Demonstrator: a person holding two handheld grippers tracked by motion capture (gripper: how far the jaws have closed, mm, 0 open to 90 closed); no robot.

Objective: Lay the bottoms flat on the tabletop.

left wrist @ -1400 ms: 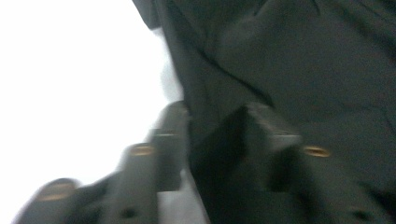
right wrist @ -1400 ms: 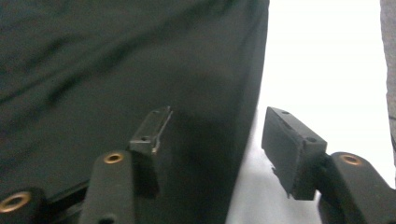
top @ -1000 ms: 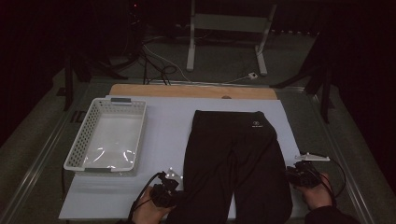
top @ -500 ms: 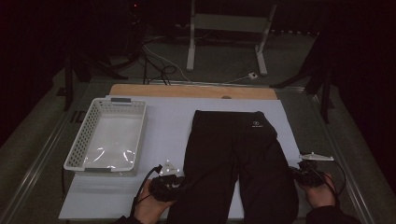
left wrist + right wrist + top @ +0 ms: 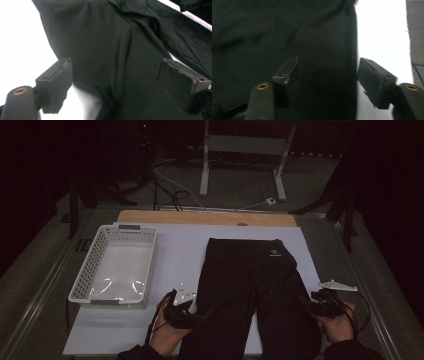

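You had the black trousers (image 5: pixel 250 295) spread flat on the white sheet (image 5: pixel 175 255), waistband at the far end and both legs running toward you, with the white basket (image 5: pixel 112 270) just left of them and holding no garment. Nothing was folded yet, so I judged the job barely begun: the folding and any move to the basket were still ahead. Your left gripper (image 5: pixel 197 319) sat at the trousers' left leg edge; its jaws had just been opening and stood spread, cloth lying between them but the pads (image 5: pixel 56 82) not pressing on it. Your right gripper (image 5: pixel 312 306) sat at the trousers' right leg edge, its jaws likewise just opened and standing apart, straddling the leg's outer edge without pinching it. The trouser hems were cut off at the near edge of the high view, so I could not tell how they lay. The right gripper view was blurred, and the dark cloth hid most creases.
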